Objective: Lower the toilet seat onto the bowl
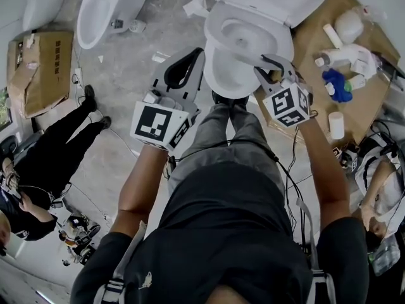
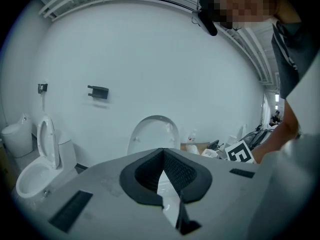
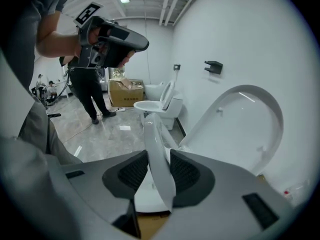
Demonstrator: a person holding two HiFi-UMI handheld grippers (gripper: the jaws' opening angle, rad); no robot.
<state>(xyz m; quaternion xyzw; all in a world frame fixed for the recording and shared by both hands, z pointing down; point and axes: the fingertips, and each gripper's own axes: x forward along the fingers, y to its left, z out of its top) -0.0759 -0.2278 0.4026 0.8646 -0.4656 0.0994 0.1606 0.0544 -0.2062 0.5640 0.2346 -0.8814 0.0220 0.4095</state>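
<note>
The white toilet (image 1: 243, 40) stands in front of me with its lid (image 3: 240, 129) upright against the wall. Its seat (image 1: 221, 81) is tilted partway over the bowl. My right gripper (image 1: 269, 63) holds the seat's right rim. In the right gripper view the seat (image 3: 152, 126) runs edge-on between the two black pads, and the right gripper (image 3: 159, 153) is shut on it. My left gripper (image 1: 190, 56) hovers left of the bowl, apart from the seat. Its tips meet in the left gripper view, where the left gripper (image 2: 162, 151) has nothing in it.
A second toilet (image 1: 95, 18) stands at the back left, next to a cardboard box (image 1: 41, 68). A person in black (image 1: 50, 157) crouches at the left. Flattened cardboard (image 1: 316, 43) with bottles (image 1: 345, 56) lies right of the toilet. Cables trail on the floor.
</note>
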